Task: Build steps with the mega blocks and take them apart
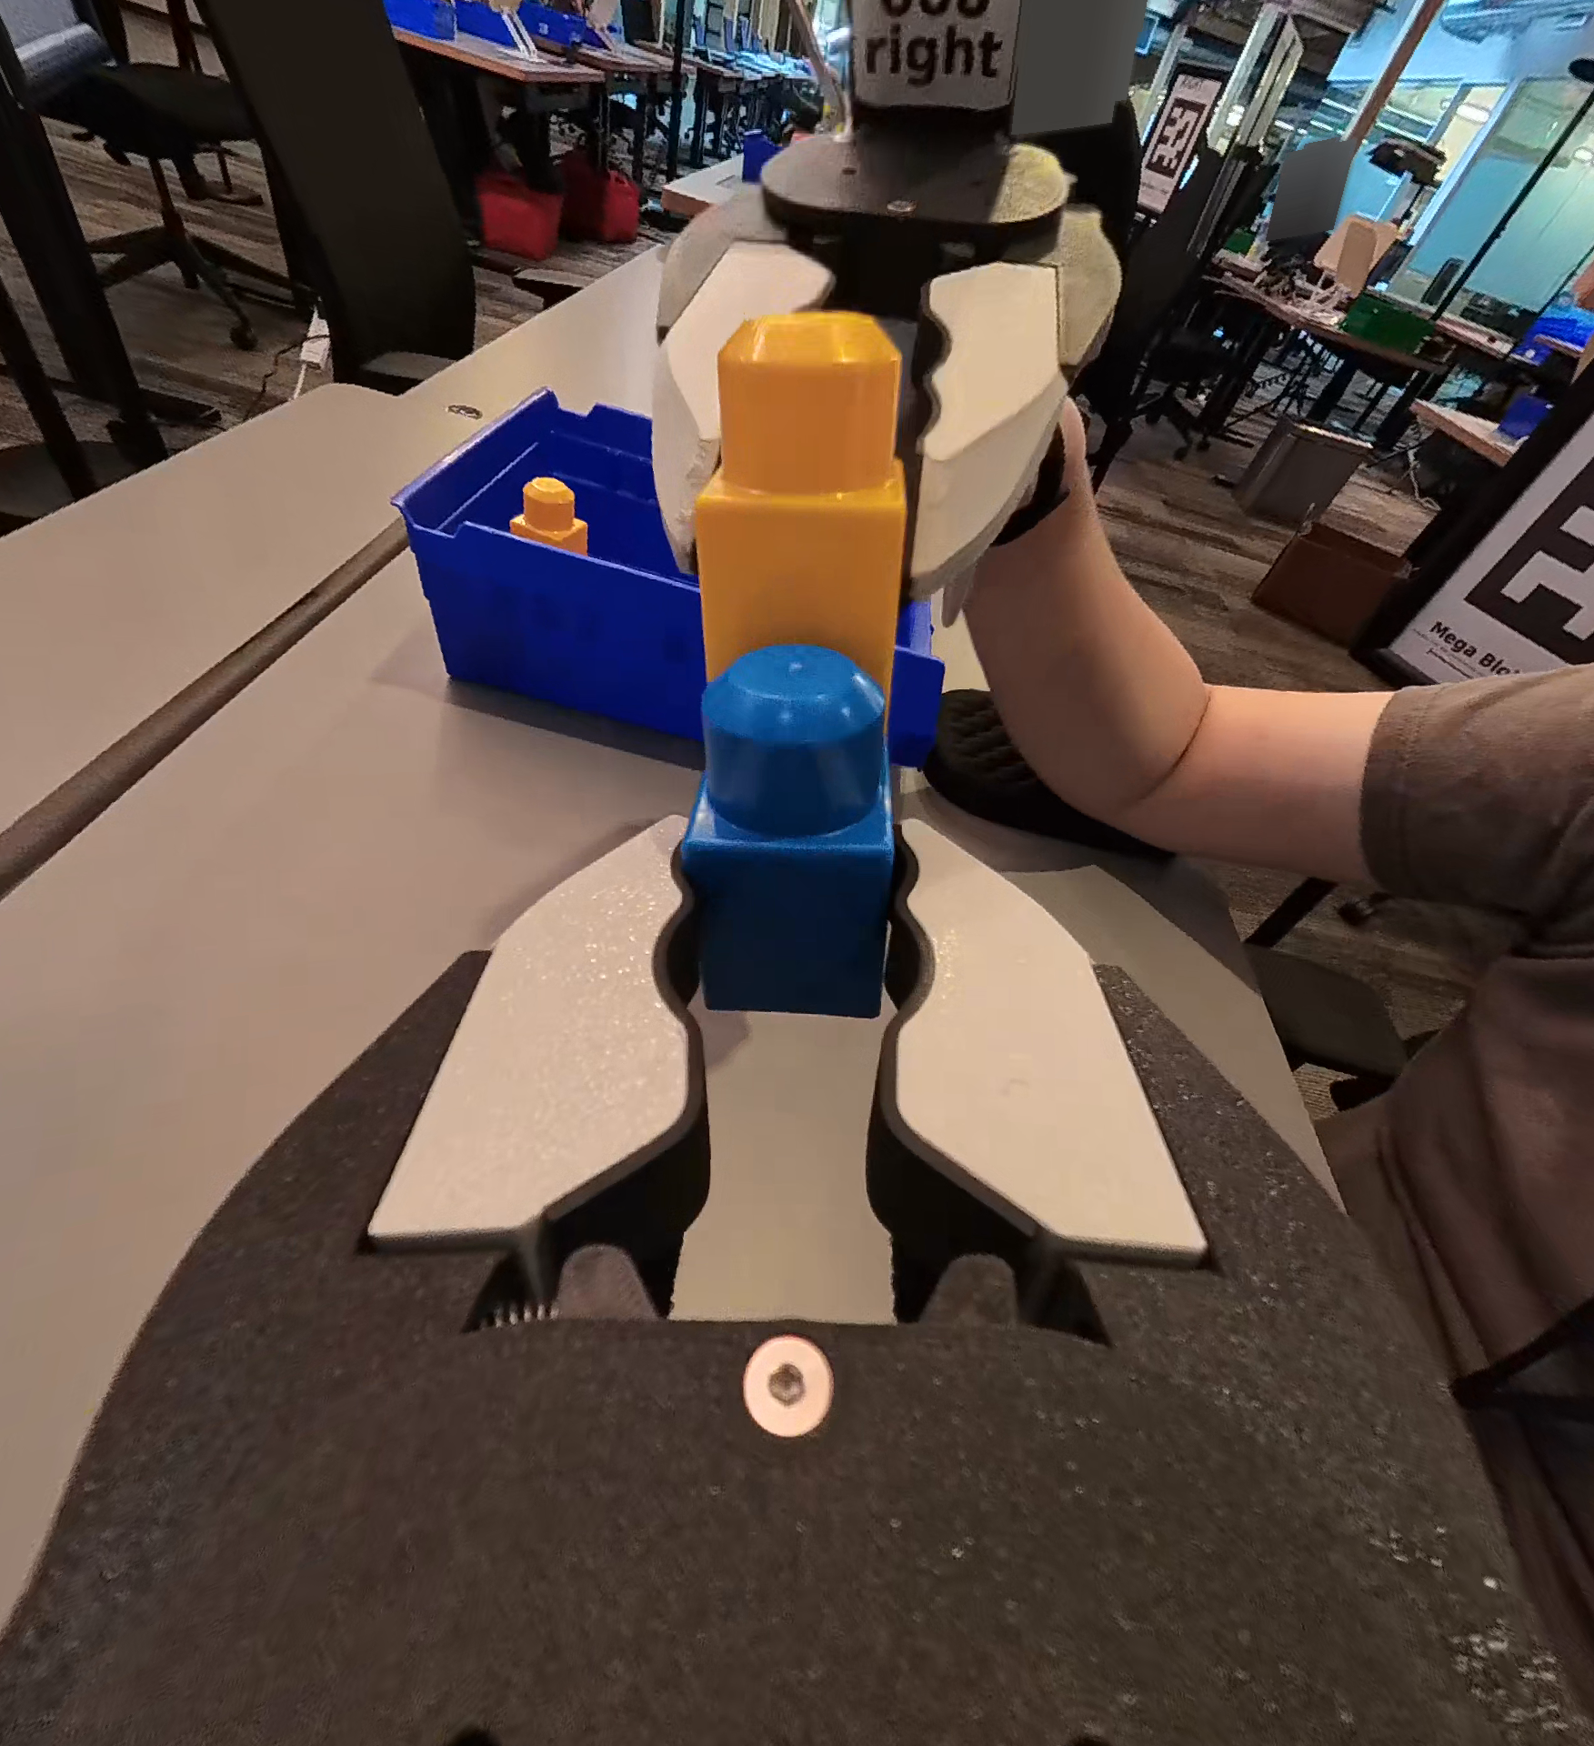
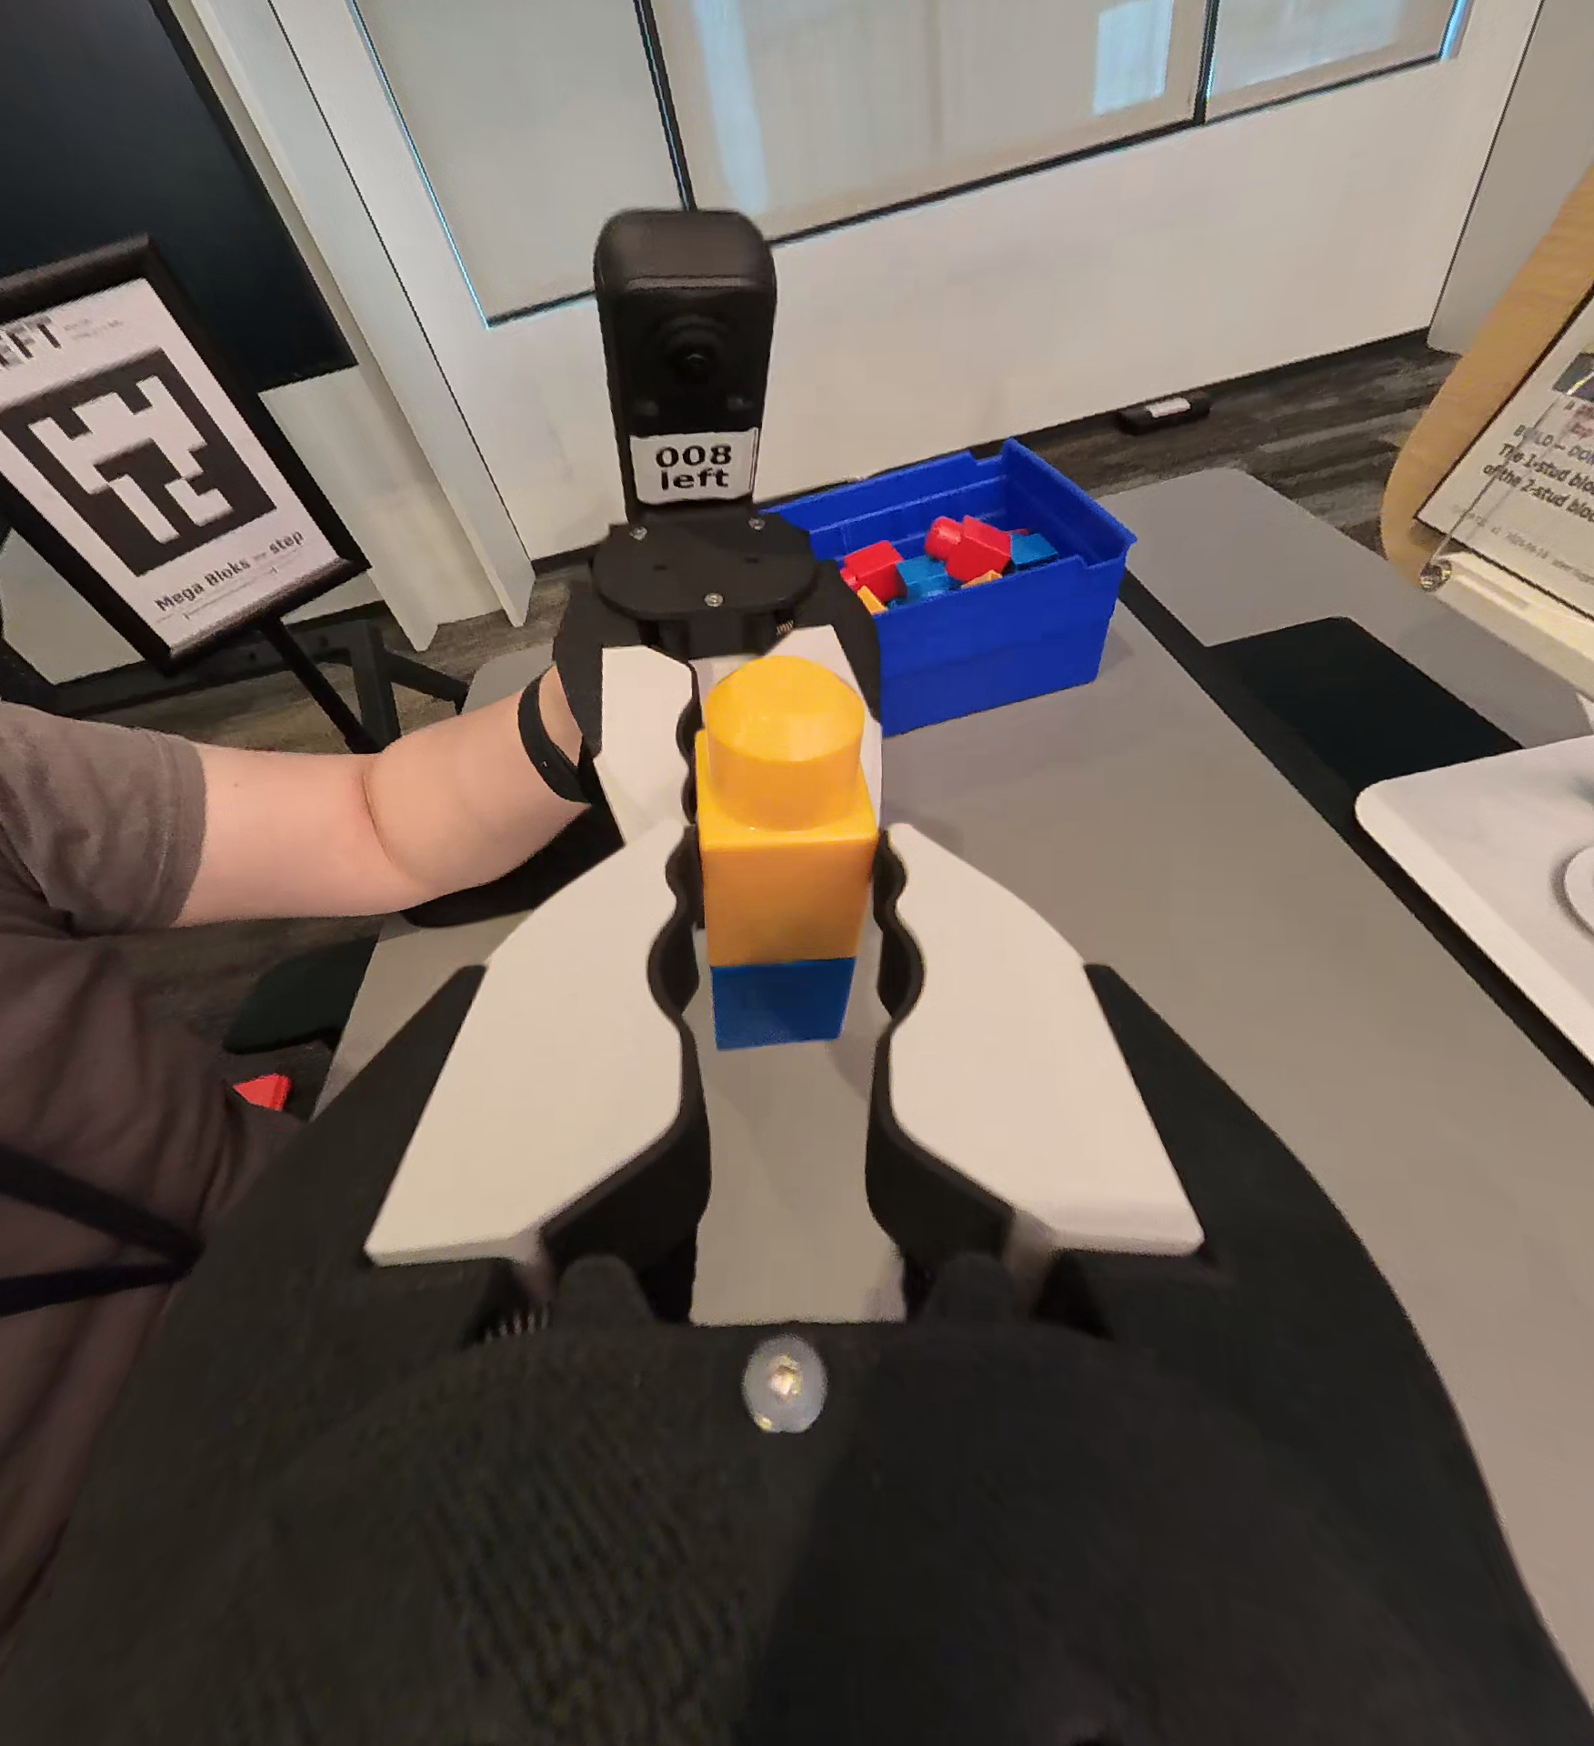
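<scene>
A blue two-stud block stands on the grey table, with an orange one-stud block stacked on its far stud. My left gripper is shut on the blue block, both pads against its sides. The near blue stud is bare. In the right wrist view my right gripper is shut on the orange block, which sits on the blue block. The right gripper's fingers flank the orange block in the left wrist view. The left gripper's fingers show behind the stack.
A blue bin holding one orange block sits behind the stack. Another blue bin with several red, blue and orange blocks stands at the back. Marker signs, an instruction board and a white stand border the table. The left gripper's tips are roughly 5 centimeters from the right gripper's.
</scene>
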Demonstrator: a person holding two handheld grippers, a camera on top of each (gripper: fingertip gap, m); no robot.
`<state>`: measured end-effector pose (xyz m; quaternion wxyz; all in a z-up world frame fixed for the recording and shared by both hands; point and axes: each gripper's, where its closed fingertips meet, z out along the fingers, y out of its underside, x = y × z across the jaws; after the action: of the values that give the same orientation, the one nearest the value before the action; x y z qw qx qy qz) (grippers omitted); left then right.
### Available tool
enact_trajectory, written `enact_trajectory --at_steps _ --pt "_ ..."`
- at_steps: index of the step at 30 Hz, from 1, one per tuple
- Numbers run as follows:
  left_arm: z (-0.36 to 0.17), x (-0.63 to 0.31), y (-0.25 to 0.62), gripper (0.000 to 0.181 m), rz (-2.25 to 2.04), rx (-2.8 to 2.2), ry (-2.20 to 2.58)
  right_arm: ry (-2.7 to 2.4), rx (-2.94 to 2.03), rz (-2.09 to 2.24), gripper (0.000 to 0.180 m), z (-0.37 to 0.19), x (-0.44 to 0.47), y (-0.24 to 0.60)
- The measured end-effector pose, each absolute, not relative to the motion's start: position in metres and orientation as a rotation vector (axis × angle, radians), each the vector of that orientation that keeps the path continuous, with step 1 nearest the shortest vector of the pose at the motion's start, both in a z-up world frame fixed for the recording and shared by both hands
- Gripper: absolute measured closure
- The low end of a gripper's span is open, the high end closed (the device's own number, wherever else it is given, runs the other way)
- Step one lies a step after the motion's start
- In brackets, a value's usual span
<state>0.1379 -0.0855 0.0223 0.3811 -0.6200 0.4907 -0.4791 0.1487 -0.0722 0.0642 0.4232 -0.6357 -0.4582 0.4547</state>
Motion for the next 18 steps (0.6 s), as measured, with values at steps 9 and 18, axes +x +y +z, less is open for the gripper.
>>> enact_trajectory --at_steps 9,18 --pt "0.009 0.143 -0.092 0.145 -1.104 -1.598 1.364 -1.255 -1.668 0.962 0.135 0.057 0.166 -0.077" --pt "0.018 0.139 -0.086 0.128 -1.055 -1.549 1.322 -1.384 -1.686 0.675 0.145 0.057 0.195 -0.079"
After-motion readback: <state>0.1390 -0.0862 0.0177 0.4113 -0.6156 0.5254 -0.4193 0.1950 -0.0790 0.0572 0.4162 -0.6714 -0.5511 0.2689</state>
